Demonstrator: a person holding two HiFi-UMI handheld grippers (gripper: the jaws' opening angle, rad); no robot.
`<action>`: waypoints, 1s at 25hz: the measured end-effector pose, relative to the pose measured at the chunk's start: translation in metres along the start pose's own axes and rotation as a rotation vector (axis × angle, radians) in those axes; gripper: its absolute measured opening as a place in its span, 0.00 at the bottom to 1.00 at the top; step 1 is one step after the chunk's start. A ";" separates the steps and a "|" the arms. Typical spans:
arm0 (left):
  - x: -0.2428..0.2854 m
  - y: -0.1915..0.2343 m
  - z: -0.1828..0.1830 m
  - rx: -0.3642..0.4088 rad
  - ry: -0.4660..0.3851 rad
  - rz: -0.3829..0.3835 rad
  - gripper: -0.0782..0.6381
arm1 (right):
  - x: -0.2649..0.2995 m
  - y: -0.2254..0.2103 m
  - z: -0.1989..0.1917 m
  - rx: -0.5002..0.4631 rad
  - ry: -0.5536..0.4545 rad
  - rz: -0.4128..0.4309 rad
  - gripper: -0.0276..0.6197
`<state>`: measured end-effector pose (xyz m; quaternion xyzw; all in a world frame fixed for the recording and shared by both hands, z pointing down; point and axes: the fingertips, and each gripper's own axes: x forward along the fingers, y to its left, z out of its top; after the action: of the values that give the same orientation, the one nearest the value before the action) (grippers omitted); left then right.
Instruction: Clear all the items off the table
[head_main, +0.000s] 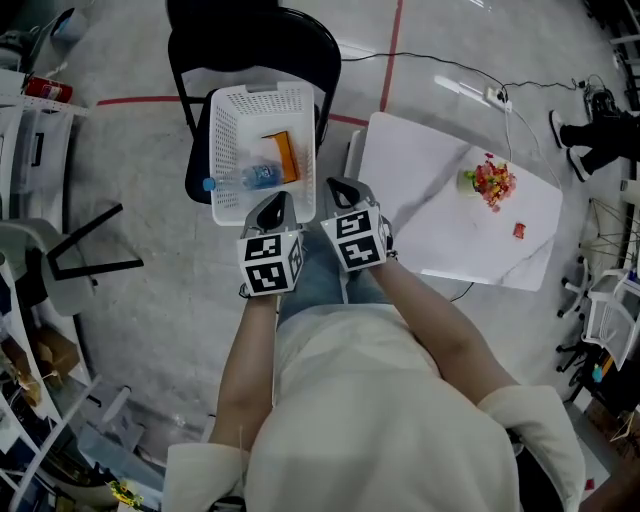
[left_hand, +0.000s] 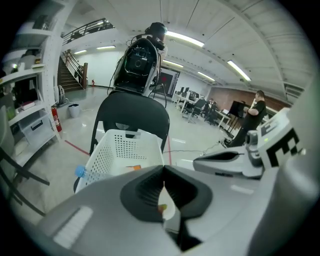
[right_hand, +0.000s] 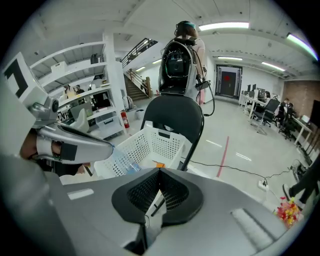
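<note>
Desk (head_main: 430, 240): items outstanding
My left claw (head_main: 278, 203) and right claw (head_main: 342, 188) are pressed together, empty; colourful bunch (head_main: 490, 182) lies rightward, nearest my right claw.

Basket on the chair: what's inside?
Inside: a clear bottle with a blue cap and an orange box. The left gripper hides the basket's near edge.

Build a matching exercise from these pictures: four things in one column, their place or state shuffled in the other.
Things:
1 white basket
2 water bottle
3 colourful bunch
4 right gripper

Place or state:
A on the white table
B jaws shut, empty
C on the black chair
D lying in the white basket

Pairs: 1-C, 2-D, 3-A, 4-B
</note>
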<state>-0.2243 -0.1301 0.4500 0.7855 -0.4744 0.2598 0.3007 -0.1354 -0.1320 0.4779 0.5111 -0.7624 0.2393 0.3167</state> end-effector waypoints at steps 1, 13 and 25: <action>0.001 -0.006 0.001 0.009 0.002 -0.009 0.12 | -0.004 -0.006 -0.001 0.009 -0.006 -0.013 0.04; 0.017 -0.097 0.006 0.118 0.021 -0.128 0.12 | -0.063 -0.077 -0.027 0.129 -0.037 -0.129 0.04; 0.034 -0.192 -0.009 0.213 0.055 -0.231 0.12 | -0.120 -0.144 -0.075 0.231 -0.054 -0.226 0.04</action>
<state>-0.0384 -0.0731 0.4362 0.8549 -0.3423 0.2937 0.2565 0.0498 -0.0571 0.4479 0.6327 -0.6758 0.2743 0.2601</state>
